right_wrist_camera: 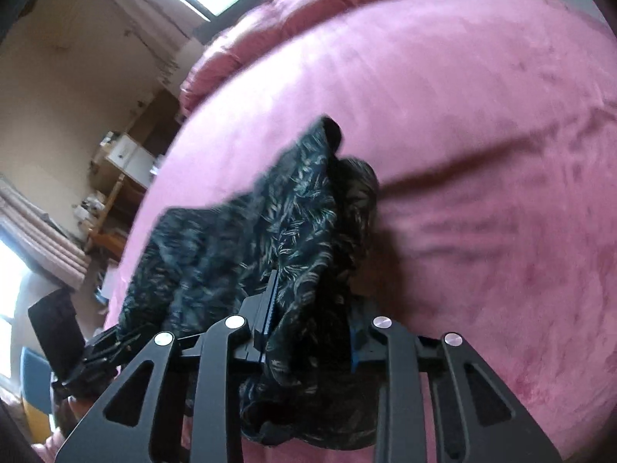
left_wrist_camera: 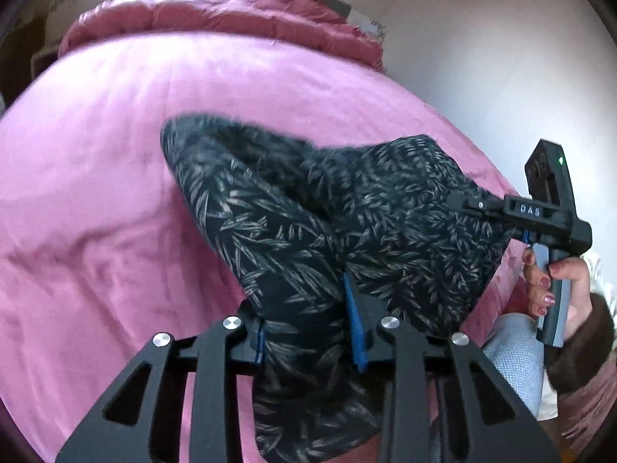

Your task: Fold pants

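The pants point(left_wrist_camera: 293, 208) are dark cloth with a pale leaf print, bunched and lifted off the pink bed cover point(left_wrist_camera: 96, 154). My left gripper point(left_wrist_camera: 308, 332) is shut on one end of them, a thick fold pinched between its blue pads. At the right of the left wrist view, my right gripper point(left_wrist_camera: 474, 202) bites the other end of the cloth, and a hand point(left_wrist_camera: 559, 281) holds its handle. In the right wrist view my right gripper point(right_wrist_camera: 308, 332) is shut on the pants point(right_wrist_camera: 239, 231), which hang between the two grippers. The left gripper point(right_wrist_camera: 104, 347) shows at lower left.
The pink bed cover point(right_wrist_camera: 482, 115) fills most of both views. A darker pink quilt point(left_wrist_camera: 216, 11) lies rolled at the far end. A pale wall point(left_wrist_camera: 482, 58) runs along the bed's right side. A wooden desk point(right_wrist_camera: 119, 166) and curtained windows stand off the left side.
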The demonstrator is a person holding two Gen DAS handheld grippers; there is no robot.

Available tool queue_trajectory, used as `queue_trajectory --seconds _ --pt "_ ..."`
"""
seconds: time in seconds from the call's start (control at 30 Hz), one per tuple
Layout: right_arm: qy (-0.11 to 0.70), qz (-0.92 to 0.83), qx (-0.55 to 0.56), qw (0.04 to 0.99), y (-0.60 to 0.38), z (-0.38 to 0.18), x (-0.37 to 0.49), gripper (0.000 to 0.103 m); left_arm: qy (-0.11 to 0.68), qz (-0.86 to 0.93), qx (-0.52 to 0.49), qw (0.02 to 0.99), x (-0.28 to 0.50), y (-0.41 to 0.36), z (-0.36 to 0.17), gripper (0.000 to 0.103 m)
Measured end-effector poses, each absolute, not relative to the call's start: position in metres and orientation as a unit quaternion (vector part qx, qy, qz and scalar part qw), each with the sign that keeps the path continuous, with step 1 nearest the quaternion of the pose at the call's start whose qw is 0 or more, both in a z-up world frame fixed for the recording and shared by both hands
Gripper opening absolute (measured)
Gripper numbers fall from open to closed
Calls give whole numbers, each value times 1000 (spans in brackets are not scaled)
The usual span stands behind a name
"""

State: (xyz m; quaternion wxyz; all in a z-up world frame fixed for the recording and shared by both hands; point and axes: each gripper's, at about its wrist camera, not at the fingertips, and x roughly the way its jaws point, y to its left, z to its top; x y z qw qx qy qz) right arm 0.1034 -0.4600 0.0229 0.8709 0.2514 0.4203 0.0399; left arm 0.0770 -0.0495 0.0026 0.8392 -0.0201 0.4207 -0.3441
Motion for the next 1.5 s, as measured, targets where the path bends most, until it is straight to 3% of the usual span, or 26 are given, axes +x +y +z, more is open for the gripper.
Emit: queue_trajectory --seconds 0.33,0.5,0.53,0.6,0.67,0.7,0.73,1.0,1.1,1.17,1.5 --pt "290 92 213 929 -431 64 199 26 301 -267 50 914 149 -33 54 33" --pt "307 79 177 932 -411 37 272 27 326 -230 59 915 208 -22 29 35" --pt "325 70 172 927 -408 25 285 28 345 -218 58 911 223 -21 14 36" --pt "354 34 153 922 -406 7 298 34 362 -213 43 906 234 -16 -2 48" --pt "359 25 164 918 -416 -8 296 53 357 -208 10 911 232 -6 -14 61" --pt "357 19 172 918 -421 -10 292 59 355 -201 6 913 231 -5 -16 72" --pt "360 13 177 916 -428 -11 287 62 350 -191 -1 917 227 0 -18 75" --pt "365 -32 182 913 -424 3 249 63 347 -156 -21 924 208 21 -27 90" --pt "323 -47 167 930 -408 18 216 72 329 -106 -3 938 189 20 -17 101" --pt "304 -38 152 940 -393 27 193 86 322 -93 5 942 179 20 -12 101" --pt "308 -69 74 946 -317 19 133 97 307 -69 -15 949 100 18 -3 101"
